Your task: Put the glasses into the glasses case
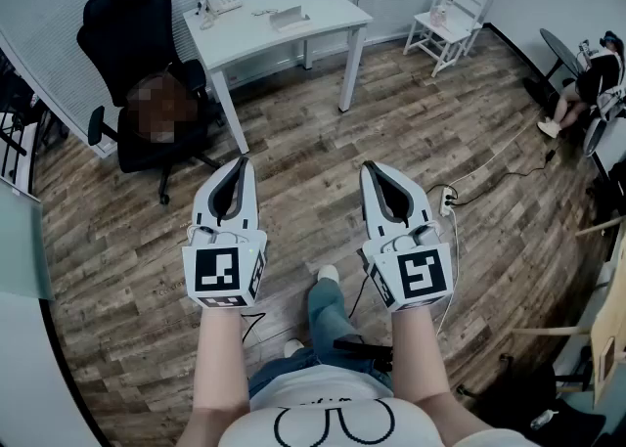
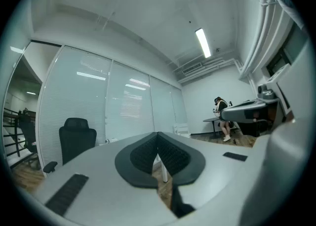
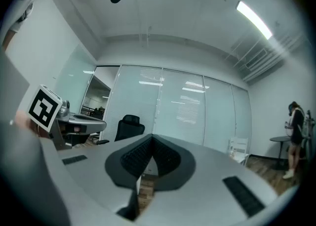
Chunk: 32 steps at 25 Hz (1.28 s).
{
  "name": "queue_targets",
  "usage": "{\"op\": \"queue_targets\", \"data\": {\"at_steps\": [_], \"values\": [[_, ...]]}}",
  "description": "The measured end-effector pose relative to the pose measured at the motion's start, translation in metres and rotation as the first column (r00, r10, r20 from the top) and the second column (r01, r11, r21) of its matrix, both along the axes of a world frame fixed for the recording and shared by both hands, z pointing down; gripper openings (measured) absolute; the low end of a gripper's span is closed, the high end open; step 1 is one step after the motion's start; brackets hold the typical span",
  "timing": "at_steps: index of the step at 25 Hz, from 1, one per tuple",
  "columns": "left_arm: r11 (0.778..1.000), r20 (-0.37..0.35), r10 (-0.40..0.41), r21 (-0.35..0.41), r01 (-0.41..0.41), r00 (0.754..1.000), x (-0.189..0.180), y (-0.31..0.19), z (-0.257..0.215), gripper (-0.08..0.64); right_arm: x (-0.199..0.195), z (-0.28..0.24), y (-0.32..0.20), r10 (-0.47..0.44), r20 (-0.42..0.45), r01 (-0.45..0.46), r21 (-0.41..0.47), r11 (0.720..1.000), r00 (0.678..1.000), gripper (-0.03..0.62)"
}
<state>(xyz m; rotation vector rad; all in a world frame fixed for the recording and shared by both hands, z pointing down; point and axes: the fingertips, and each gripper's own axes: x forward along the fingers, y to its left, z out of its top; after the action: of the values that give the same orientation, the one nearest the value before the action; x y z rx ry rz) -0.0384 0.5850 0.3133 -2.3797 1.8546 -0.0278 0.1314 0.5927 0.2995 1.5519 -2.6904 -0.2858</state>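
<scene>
A pale case-like object [image 1: 290,17], too small to identify surely, lies on the white table [image 1: 328,7] across the room. Well short of it, the left gripper [image 1: 238,163] and right gripper [image 1: 372,169] are held level above the wood floor [image 1: 293,132], jaws pressed together, holding nothing.

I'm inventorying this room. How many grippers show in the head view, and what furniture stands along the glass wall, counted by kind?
grippers: 2 (left gripper, right gripper, both shut and empty)
black office chair: 1
white table: 1
white chair: 1
Total: 5
</scene>
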Motion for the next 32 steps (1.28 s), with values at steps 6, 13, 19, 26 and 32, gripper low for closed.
{"op": "queue_targets", "data": {"at_steps": [6,13,19,26,32], "values": [[1.0,-0.008,-0.002,0.022,0.003,1.0,-0.003,0.073,-0.008,0.015,0.003,-0.001,0.071,0.004,-0.003,-0.004,-0.007,1.0,1.0,0.011],[0.999,-0.018,-0.023,0.023,0.023,1.0,-0.014,0.079,-0.005,0.015,-0.004,-0.003,0.075,-0.011,0.018,0.011,0.008,1.0,1.0,0.011],[0.998,-0.012,-0.048,0.029,0.048,0.999,-0.018,0.006,-0.009,0.015,-0.006,-0.008,-0.003,-0.043,0.027,0.042,0.015,0.999,0.999,0.011],[0.996,-0.029,-0.08,0.041,0.082,0.996,0.0,-0.118,-0.021,0.015,0.005,-0.022,-0.127,-0.109,-0.015,0.11,0.033,0.993,0.994,0.011],[0.995,-0.012,-0.09,0.035,0.09,0.996,0.016,-0.192,-0.022,0.015,0.013,-0.023,-0.204,-0.137,-0.016,0.137,0.023,0.99,0.99,0.011]]}}
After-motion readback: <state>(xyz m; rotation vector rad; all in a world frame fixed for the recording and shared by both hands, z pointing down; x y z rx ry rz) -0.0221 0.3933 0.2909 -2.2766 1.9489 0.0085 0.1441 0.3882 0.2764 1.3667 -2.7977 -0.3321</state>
